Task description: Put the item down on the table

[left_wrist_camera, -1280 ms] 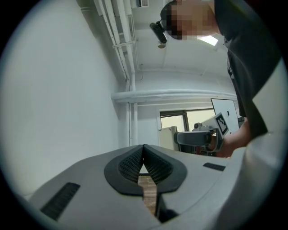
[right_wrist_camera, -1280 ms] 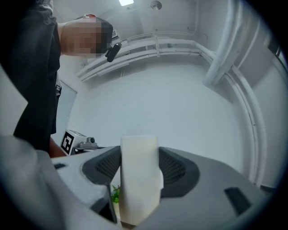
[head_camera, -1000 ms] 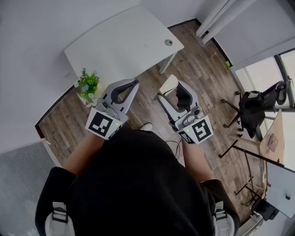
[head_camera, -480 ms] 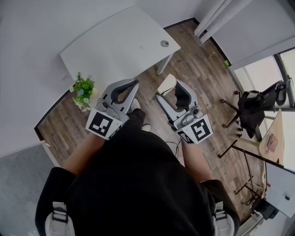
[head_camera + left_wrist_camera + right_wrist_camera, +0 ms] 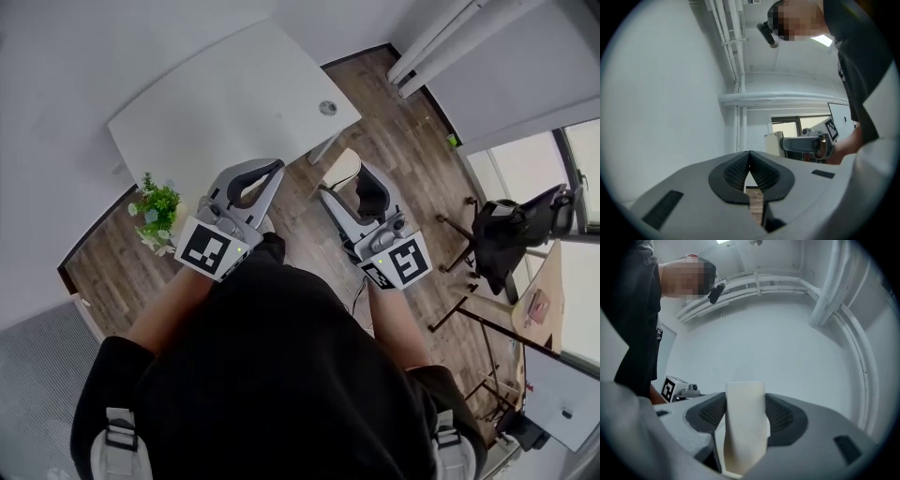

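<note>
The right gripper [image 5: 745,401] clamps the cream item [image 5: 743,432] between its jaws, the left gripper [image 5: 749,157] is pinched closed on nothing, and the white table [image 5: 225,103] has drawn nearer, so the set-down looks close.

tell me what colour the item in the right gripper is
The item is cream white, clearest in the right gripper view.

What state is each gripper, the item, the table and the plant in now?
left gripper: jaws shut, nothing between them.
right gripper: jaws shut on the cream item.
cream item: held in the air, not yet on the table.
white table: standing, top bare but for a small round disc.
potted plant: upright on the floor.
</note>
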### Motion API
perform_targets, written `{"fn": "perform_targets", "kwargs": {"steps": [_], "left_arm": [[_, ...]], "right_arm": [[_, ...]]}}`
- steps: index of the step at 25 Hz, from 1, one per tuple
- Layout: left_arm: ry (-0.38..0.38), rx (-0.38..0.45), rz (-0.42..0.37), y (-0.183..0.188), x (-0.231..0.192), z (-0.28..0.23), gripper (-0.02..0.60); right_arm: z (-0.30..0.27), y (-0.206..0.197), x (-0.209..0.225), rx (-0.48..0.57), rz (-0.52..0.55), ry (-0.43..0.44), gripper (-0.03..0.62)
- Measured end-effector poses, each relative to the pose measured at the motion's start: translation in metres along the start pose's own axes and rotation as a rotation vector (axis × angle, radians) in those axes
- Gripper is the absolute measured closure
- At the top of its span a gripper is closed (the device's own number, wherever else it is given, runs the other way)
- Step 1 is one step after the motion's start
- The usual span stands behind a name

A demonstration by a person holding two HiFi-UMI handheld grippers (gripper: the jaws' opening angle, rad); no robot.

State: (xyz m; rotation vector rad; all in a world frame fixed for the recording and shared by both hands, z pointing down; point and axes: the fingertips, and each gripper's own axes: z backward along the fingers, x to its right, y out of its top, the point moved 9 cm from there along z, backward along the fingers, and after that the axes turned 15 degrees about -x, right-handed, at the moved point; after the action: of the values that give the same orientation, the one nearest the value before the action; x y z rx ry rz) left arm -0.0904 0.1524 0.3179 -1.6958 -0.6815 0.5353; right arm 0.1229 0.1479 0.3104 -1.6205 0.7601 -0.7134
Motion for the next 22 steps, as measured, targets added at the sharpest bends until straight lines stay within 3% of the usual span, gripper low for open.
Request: {"fn": "perform_targets", "kwargs": {"steps": [22], "left_arm": [[0.109,0.009,0.06,0.014,-0.138,-0.078,0.588]], "right_arm": [[-0.137,0.037,0.112,-0.042,0.018,0.097,0.326]]}}
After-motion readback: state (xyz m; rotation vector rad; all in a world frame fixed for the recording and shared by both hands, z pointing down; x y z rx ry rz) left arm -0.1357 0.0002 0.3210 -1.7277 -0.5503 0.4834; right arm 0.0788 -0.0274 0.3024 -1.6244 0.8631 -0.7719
